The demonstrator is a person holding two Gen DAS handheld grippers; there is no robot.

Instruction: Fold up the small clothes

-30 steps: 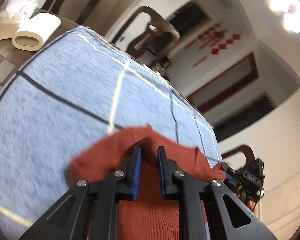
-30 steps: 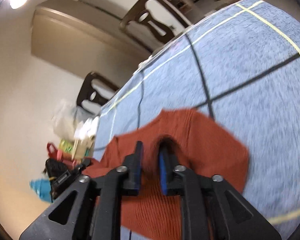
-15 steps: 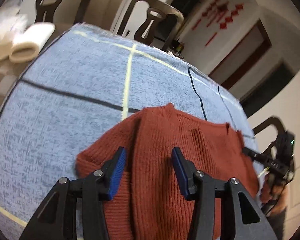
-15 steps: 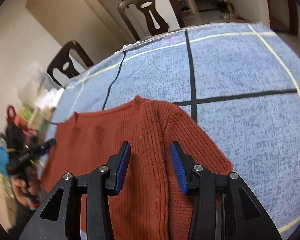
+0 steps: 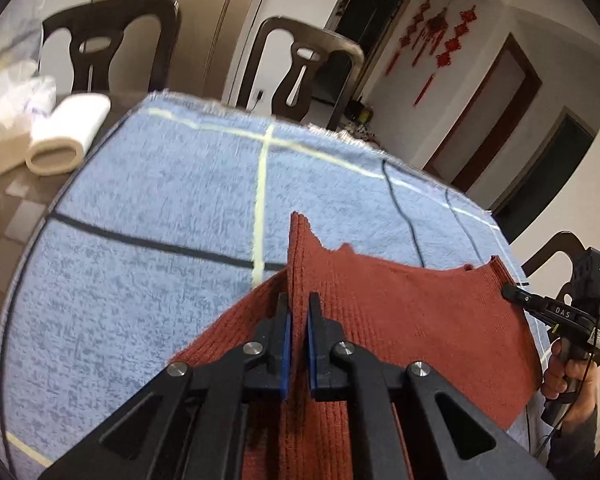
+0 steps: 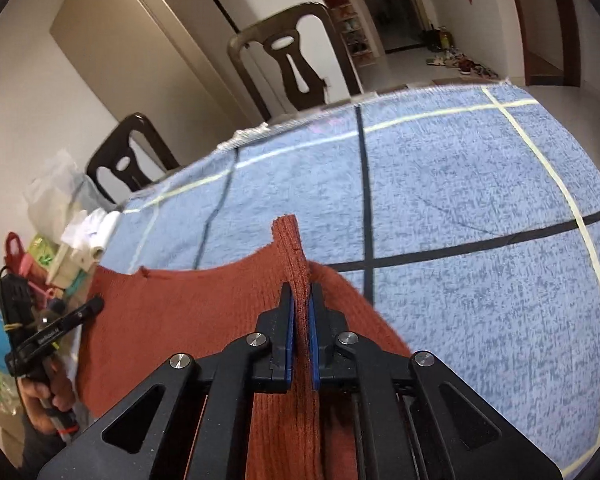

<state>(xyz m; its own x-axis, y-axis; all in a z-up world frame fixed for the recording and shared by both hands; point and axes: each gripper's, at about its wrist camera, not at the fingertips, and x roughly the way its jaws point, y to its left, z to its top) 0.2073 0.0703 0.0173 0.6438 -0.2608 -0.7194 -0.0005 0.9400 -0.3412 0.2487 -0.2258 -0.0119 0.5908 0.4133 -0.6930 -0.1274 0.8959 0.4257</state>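
Rust ribbed sweater, edges pinched upright

This is a home dining room: dark wooden dining chairs with cut-out backs stand around a table under a blue cloth with crossing stripes; red knot hangings decorate a white wall, and shoes lie in a hallway.

Each wrist camera looks forward and downward along its jaws, close above the table; both views share the red sweater.
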